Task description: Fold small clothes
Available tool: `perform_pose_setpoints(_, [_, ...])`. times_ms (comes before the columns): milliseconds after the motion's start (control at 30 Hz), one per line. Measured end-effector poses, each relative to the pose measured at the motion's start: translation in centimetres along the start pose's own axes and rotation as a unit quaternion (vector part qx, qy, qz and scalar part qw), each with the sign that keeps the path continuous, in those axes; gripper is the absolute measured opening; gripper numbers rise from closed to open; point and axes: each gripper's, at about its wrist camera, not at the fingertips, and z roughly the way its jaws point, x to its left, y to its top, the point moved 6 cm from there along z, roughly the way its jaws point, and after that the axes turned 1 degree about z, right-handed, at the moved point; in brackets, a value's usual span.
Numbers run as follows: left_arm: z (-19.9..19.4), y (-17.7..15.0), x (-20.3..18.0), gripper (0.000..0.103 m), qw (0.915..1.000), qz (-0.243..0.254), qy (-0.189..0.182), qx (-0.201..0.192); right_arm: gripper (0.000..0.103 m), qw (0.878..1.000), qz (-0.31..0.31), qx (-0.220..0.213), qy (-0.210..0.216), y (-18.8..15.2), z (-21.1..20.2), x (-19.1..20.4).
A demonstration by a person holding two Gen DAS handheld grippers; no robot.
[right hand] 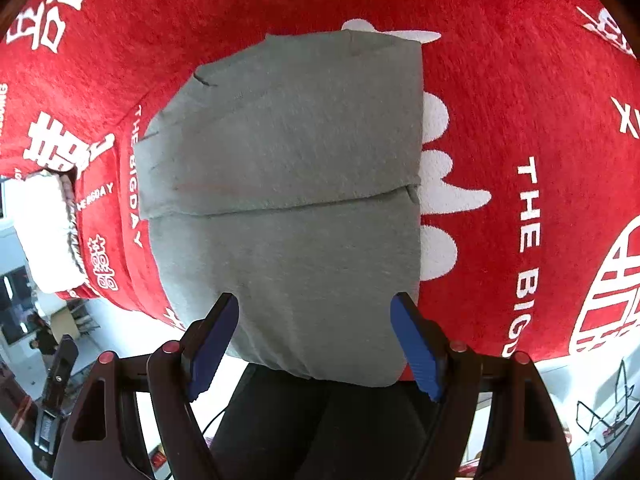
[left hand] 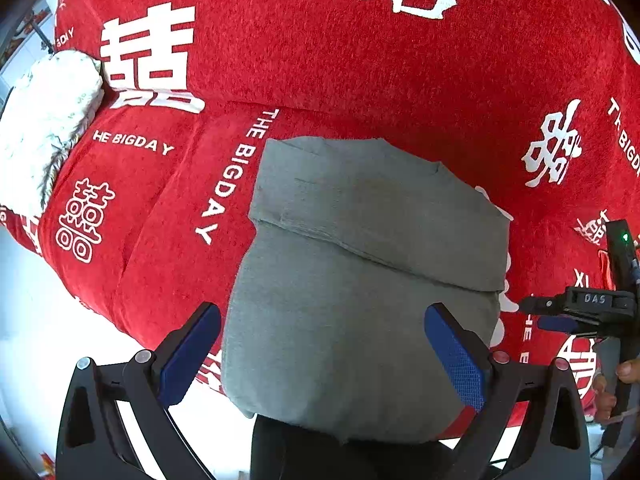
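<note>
Grey garment [left hand: 360,280] in left wrist view: folded into a compact rectangle, one flap edge across it, on the red printed cover [left hand: 360,60]. I judge folding nearly done. My left gripper [left hand: 324,354] gapes wide, empty. White pillow [left hand: 44,120] far left.

Right wrist view: right gripper [right hand: 314,344] wide, empty, above the garment's near edge. Pale floor [right hand: 104,320] near left.

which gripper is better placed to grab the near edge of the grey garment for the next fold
Right, narrowly. The right gripper is centred over the grey garment; the left gripper straddles its left edge. Both are open.
</note>
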Motion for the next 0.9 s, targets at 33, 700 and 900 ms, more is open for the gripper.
perform_pose_setpoints(33, [-0.1, 0.0, 0.2, 0.102, 1.0000, 0.000, 0.003, -0.001, 0.081, 1.000, 0.003, -0.004, 0.004, 0.1, -0.2, -0.1])
perform_pose_setpoints(700, [1.2, -2.9, 3.7, 0.102, 0.9989, 0.008, -0.002, 0.046, 0.081, 0.997, 0.034, -0.048, 0.044, -3.2, -0.5, -2.3])
perform_pose_setpoints(900, [2.6, -4.1, 5.8, 0.102, 0.9976, 0.036, -0.028, 0.053, 0.081, 0.991, 0.077, -0.085, 0.065, -5.3, 0.2, -1.7])
